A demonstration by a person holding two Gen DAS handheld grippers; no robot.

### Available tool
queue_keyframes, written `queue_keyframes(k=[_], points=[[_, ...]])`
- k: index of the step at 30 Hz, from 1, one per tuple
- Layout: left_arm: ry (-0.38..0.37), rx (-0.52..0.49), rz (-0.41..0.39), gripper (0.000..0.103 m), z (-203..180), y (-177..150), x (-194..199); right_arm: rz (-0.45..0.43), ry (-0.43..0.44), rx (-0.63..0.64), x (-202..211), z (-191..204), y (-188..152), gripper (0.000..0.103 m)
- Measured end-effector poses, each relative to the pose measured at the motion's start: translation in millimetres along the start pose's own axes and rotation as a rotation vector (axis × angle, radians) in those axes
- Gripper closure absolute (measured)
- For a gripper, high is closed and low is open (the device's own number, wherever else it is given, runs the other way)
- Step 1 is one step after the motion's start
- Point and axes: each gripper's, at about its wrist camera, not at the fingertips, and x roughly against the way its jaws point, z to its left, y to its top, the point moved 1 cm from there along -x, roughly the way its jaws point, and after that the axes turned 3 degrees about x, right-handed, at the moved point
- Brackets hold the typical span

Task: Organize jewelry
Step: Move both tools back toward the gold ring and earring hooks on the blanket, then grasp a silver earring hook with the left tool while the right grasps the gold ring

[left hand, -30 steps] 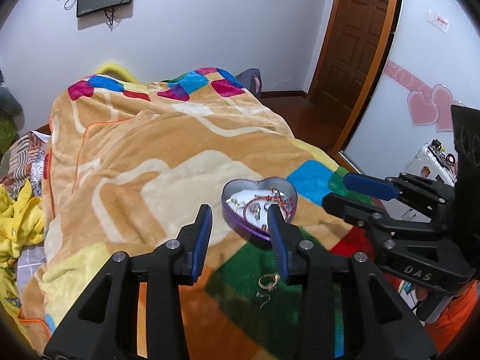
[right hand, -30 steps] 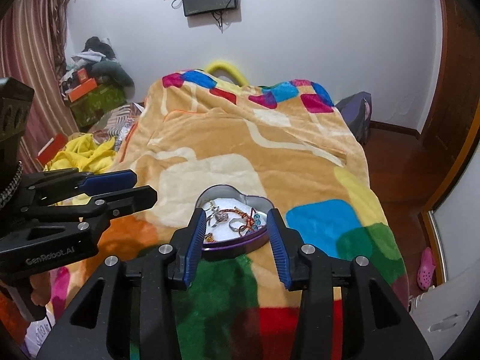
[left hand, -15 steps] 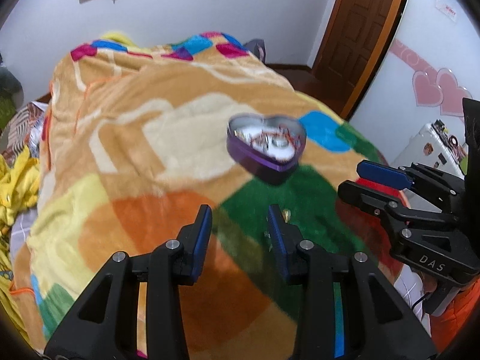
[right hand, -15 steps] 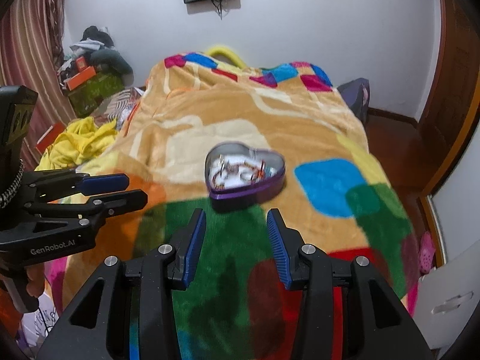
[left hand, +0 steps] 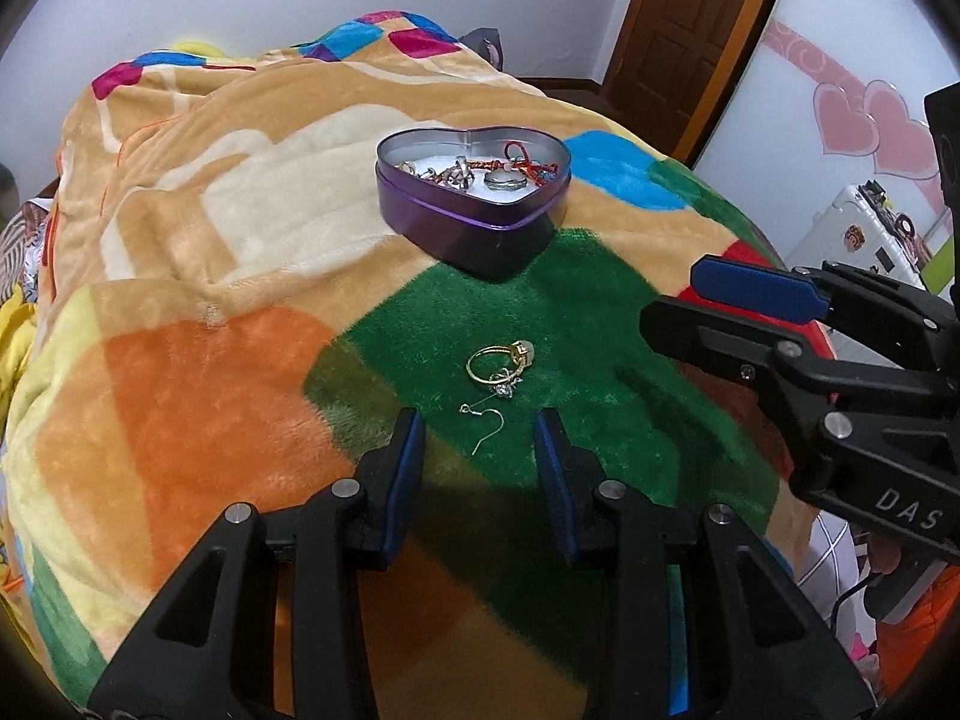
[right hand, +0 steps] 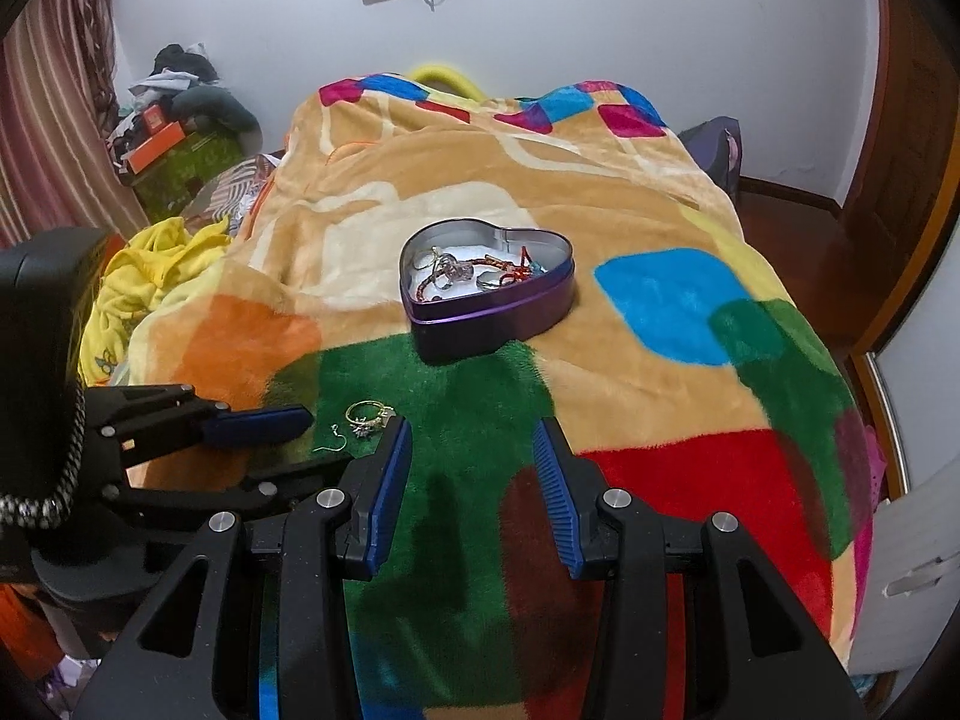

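A purple heart-shaped tin [left hand: 474,222] [right hand: 489,315] sits on the bed blanket and holds a red cord bracelet and several rings. A gold ring [left hand: 498,360] [right hand: 366,411], a small sparkly earring [left hand: 506,385] and a silver ear hook [left hand: 483,423] [right hand: 332,443] lie on the green patch in front of the tin. My left gripper [left hand: 478,438] is open and empty, just short of the ear hook. My right gripper [right hand: 472,450] is open and empty, to the right of the loose pieces; it also shows in the left wrist view [left hand: 696,300].
A colourful patchwork blanket [right hand: 660,300] covers the bed. Yellow clothes [right hand: 150,276] and clutter lie left of the bed. A brown door [left hand: 690,30] and a white cabinet [left hand: 864,228] stand to the right. The bed edge falls off at right.
Both grippers have pulled back from the tin toward the bed's near end. The loose ring and earrings now lie just ahead of the left gripper. Both stay open.
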Motion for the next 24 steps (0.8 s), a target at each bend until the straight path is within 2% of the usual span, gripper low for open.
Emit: queue_keyframes(k=[7,9,16,24], points=[[-0.013,-0.005,-0.001,0.082,2,1,-5,-0.001,0.005,-0.011,-3,-1,0,0.064],[-0.013,-0.009,-0.006,0.091,1,1,-5,-0.001,0.010,-0.013,-3,-1,0,0.064],[-0.016,-0.007,-0.028,0.091,6,0,2,0.006,0.008,-0.003,-6,3,1,0.064],[0.024,0.011,-0.101,0.091,23,3,32,0.030,0.036,0.007,-18,11,2,0.064]])
